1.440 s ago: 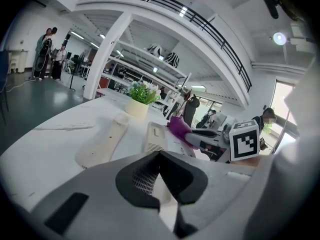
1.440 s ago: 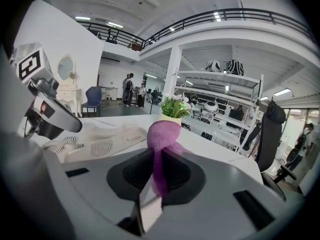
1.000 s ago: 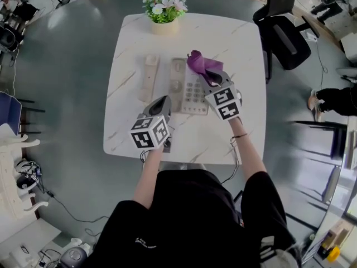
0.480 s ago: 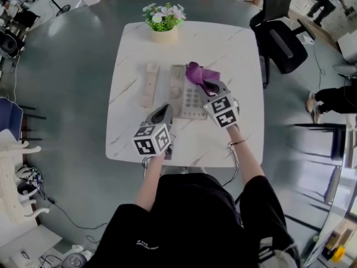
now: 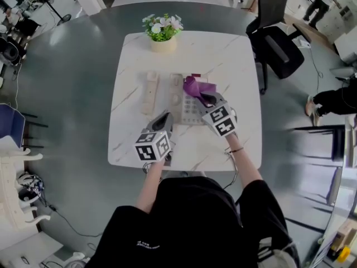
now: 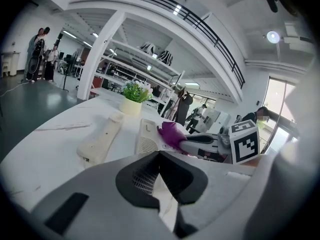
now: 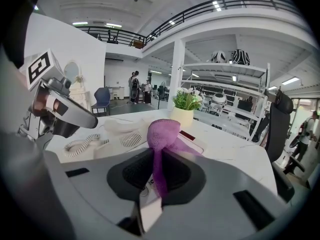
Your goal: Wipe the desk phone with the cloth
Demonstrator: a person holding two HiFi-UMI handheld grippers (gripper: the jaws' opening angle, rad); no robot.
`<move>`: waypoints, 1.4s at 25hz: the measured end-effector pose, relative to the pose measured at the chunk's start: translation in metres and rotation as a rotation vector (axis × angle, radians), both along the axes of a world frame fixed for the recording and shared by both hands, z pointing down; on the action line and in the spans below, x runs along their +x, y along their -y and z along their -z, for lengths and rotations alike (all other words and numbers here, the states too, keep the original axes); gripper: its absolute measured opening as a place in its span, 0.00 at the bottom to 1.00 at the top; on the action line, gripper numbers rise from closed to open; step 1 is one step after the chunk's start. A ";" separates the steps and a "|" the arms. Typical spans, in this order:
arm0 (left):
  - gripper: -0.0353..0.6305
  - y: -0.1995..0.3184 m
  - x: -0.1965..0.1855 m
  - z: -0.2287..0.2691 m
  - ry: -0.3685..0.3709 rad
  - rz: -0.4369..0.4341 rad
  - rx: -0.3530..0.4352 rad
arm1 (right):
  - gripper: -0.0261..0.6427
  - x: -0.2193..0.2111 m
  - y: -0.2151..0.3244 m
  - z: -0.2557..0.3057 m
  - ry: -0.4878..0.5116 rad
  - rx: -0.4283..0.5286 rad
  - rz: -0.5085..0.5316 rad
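The beige desk phone (image 5: 183, 100) sits mid-table, its handset (image 5: 149, 92) lying off the base to the left. A purple cloth (image 5: 196, 86) rests on the phone's upper right part, and my right gripper (image 5: 207, 98) is shut on it. In the right gripper view the cloth (image 7: 162, 133) bunches up out of the jaws above the phone (image 7: 131, 140) and its coiled cord (image 7: 82, 145). My left gripper (image 5: 162, 119) hovers near the phone's near left corner, shut with nothing in it. The left gripper view shows the handset (image 6: 100, 143), the phone (image 6: 147, 139) and the cloth (image 6: 172, 133).
A potted plant (image 5: 163, 33) stands at the far edge of the white marble table (image 5: 234, 54). A black office chair (image 5: 277, 42) is at the far right corner. People stand in the background of both gripper views.
My right gripper has drawn the cloth a little toward me over the phone. The left gripper has stayed about where it was.
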State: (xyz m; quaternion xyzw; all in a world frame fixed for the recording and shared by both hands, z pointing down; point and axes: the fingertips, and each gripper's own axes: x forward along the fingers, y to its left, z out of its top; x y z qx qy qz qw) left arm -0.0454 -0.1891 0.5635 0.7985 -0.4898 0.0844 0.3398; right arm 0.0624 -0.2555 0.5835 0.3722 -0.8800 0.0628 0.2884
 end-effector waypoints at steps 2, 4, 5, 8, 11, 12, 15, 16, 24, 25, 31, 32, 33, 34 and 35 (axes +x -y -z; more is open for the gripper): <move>0.05 -0.003 0.003 0.000 0.006 -0.014 0.004 | 0.09 0.000 -0.004 -0.001 0.002 -0.007 0.004; 0.05 -0.005 0.004 0.000 0.009 -0.021 0.007 | 0.09 -0.001 -0.007 -0.002 0.005 -0.014 0.009; 0.05 -0.006 0.004 0.000 0.010 -0.023 0.008 | 0.09 -0.002 -0.009 -0.003 0.006 -0.018 0.012; 0.05 -0.009 0.005 0.001 0.012 -0.029 0.008 | 0.09 -0.002 -0.015 -0.005 0.012 -0.028 0.015; 0.05 -0.010 0.005 0.002 0.014 -0.032 0.008 | 0.09 -0.002 -0.018 -0.005 0.015 -0.035 0.016; 0.05 -0.011 0.005 0.003 0.014 -0.032 0.009 | 0.09 -0.002 -0.019 -0.005 0.015 -0.036 0.017; 0.05 -0.011 0.005 0.005 0.014 -0.034 0.012 | 0.09 -0.002 -0.022 -0.005 0.020 -0.040 0.020; 0.05 -0.011 0.005 0.004 0.014 -0.034 0.012 | 0.09 -0.002 -0.024 -0.006 0.021 -0.043 0.020; 0.05 -0.013 0.002 0.004 0.009 -0.032 0.010 | 0.09 -0.002 -0.039 -0.010 0.043 -0.070 0.027; 0.05 -0.013 0.002 0.004 0.009 -0.031 0.010 | 0.09 -0.002 -0.041 -0.011 0.046 -0.075 0.030; 0.05 -0.016 0.002 0.004 0.007 -0.035 0.012 | 0.09 -0.003 -0.055 -0.015 0.057 -0.093 0.041; 0.05 -0.017 0.002 0.004 0.006 -0.034 0.011 | 0.09 -0.003 -0.058 -0.015 0.059 -0.097 0.044; 0.05 -0.017 0.002 0.004 0.006 -0.035 0.010 | 0.09 -0.004 -0.060 -0.015 0.060 -0.101 0.046; 0.05 -0.018 0.003 0.004 0.005 -0.035 0.010 | 0.09 -0.004 -0.062 -0.015 0.062 -0.105 0.048; 0.05 -0.018 0.003 0.005 0.005 -0.036 0.010 | 0.09 -0.005 -0.063 -0.015 0.063 -0.109 0.050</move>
